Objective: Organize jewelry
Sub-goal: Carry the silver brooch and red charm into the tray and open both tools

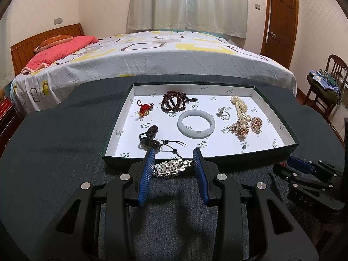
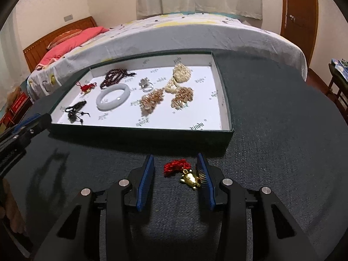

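Note:
My left gripper [image 1: 174,152] is shut on a silver rhinestone clip [image 1: 170,167], held crosswise between its blue pads just in front of the green box [image 1: 217,159]. The white-lined box holds a pale jade bangle [image 1: 196,124], dark red beads [image 1: 173,103], a red knot charm [image 1: 144,109], a dark corded pendant [image 1: 150,139], a ring [image 1: 224,113] and pearl-and-gold pieces [image 1: 241,117]. My right gripper [image 2: 175,156] stands open low over the dark tablecloth. A red-corded gold charm [image 2: 187,174] lies between its fingers, against the right pad.
The box [image 2: 141,132] sits mid-table on the dark cloth [image 2: 271,119]. The left gripper's tip [image 2: 26,126] shows at the box's near left corner. Behind the table is a bed [image 1: 152,61]; a wooden chair [image 1: 326,82] stands at the right.

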